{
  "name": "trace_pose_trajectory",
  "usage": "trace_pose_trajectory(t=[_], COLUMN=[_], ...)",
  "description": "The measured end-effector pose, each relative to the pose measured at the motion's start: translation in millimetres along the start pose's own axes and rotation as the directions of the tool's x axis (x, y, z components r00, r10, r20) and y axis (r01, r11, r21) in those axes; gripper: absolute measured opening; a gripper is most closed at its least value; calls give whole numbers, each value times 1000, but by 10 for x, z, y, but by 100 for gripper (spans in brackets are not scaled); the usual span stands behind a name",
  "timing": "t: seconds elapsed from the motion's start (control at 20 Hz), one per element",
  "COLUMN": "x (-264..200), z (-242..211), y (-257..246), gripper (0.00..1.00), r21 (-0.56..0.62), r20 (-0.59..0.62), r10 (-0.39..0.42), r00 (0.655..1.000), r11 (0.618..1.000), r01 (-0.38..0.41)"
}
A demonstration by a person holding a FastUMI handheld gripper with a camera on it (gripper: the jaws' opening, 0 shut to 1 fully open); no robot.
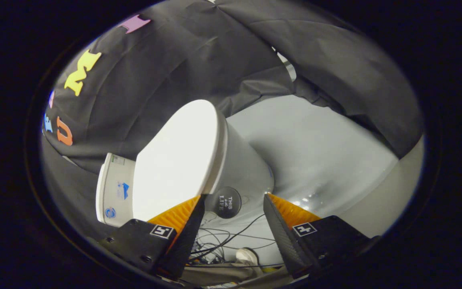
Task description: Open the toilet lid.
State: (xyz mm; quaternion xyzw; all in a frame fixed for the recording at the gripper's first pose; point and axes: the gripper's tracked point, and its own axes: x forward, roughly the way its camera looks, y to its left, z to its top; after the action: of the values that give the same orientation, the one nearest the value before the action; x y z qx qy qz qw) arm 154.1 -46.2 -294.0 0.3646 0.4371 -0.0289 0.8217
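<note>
We have the gripper (234, 196) spread wide and holding nothing, the front edge of the toilet (243, 164) sitting just ahead of the 2 fingers. The lid (177, 160) looks down on the bowl, its rim by one fingertip. We judge the gap is kept wide to hook under that rim.

We note the toilet lid (175, 160) as smooth, glossy hard plastic; the bowl (243, 160) beneath looks glazed and smooth; the floor (327, 160) is sleek with a soft sheen; the gripper (234, 196), fingers apart, carries ribbed pads (177, 216); the wall cloth (175, 68) is matt and creased.
</note>
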Motion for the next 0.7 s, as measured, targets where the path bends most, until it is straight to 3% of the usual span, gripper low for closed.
trace_pose_trajectory(t=[0.25, 0.55, 0.7], x=[101, 103, 124], z=[-89, -53, 20], y=[57, 218, 105], gripper=[80, 65, 42], r21=[90, 199, 258], r20=[-59, -16, 25], r10=[71, 197, 171], r00=[996, 980, 985], r11=[994, 961, 951], r01=[-65, -190, -171])
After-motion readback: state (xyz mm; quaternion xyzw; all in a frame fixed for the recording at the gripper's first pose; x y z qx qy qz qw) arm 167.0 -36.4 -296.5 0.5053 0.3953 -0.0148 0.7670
